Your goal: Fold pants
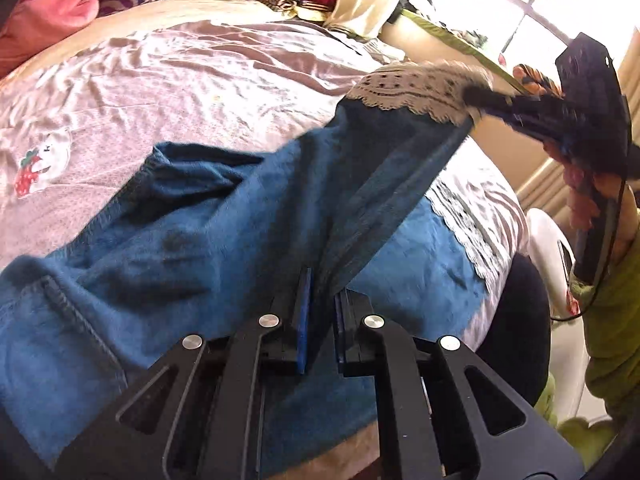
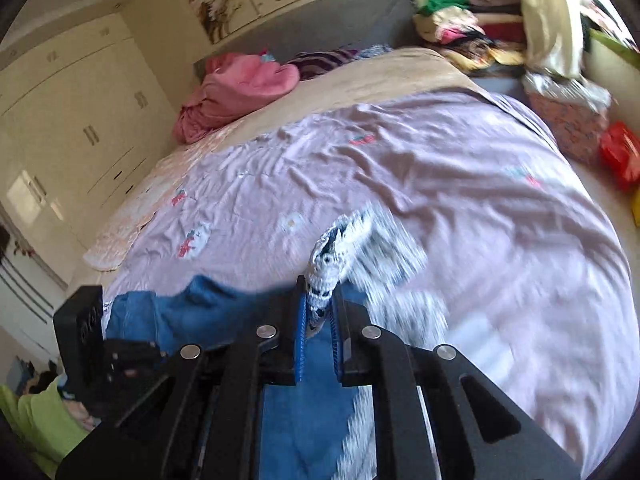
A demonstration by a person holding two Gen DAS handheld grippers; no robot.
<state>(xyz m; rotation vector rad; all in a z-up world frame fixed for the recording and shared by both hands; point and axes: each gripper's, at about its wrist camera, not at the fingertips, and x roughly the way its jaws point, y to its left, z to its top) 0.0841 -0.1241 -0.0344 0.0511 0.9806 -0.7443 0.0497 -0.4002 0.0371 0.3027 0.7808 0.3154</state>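
Observation:
Blue pants (image 1: 224,216) with white lace cuffs lie on the pink bedsheet (image 1: 160,72). My left gripper (image 1: 322,280) is shut on a fold of the blue fabric near the bed's front edge. My right gripper (image 2: 320,296) is shut on the lace cuff (image 2: 328,264) of one leg and holds it above the bed; it also shows in the left wrist view (image 1: 480,98), where that leg (image 1: 400,148) stretches up from my left gripper to the cuff (image 1: 404,88). The other leg's lace cuff (image 1: 464,224) lies flat on the bed.
A pink garment (image 2: 240,88) lies near the headboard. Piles of folded clothes (image 2: 468,28) stand at the bed's far corner. A wardrobe (image 2: 72,120) lines the left wall. A red bag (image 2: 620,156) sits on the floor at right. A window (image 1: 520,4) is behind the right gripper.

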